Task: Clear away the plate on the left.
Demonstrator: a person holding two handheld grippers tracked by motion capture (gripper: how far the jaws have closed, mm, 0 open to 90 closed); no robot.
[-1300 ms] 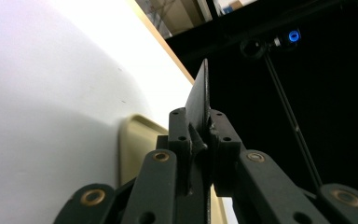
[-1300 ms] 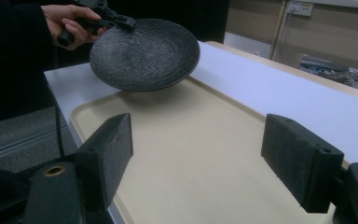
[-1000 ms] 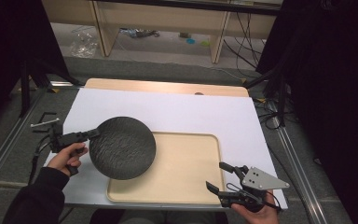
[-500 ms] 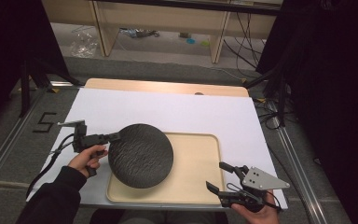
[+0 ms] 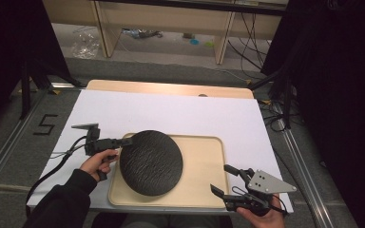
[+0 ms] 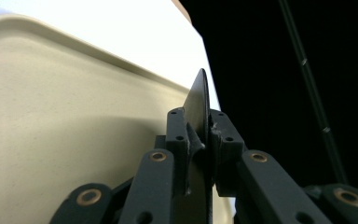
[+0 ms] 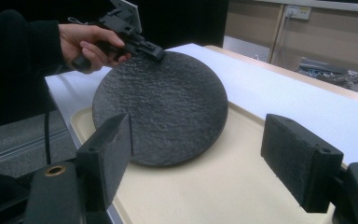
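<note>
A round black plate with a rough surface lies over the left half of a beige tray. My left gripper is shut on the plate's upper left rim, and the left gripper view shows the thin rim pinched edge-on between the jaws above the tray. In the right gripper view the plate tilts, its near edge resting on the tray and its far edge held up by the left gripper. My right gripper stands open by the tray's front right corner with nothing between its jaws.
A white sheet covers the table, with a wooden strip along its far edge. The left gripper's cable trails off the table's left front. A black "5" mark sits on the floor at the left.
My left gripper has carried the plate rightward and further over the tray. The right gripper has not moved.
</note>
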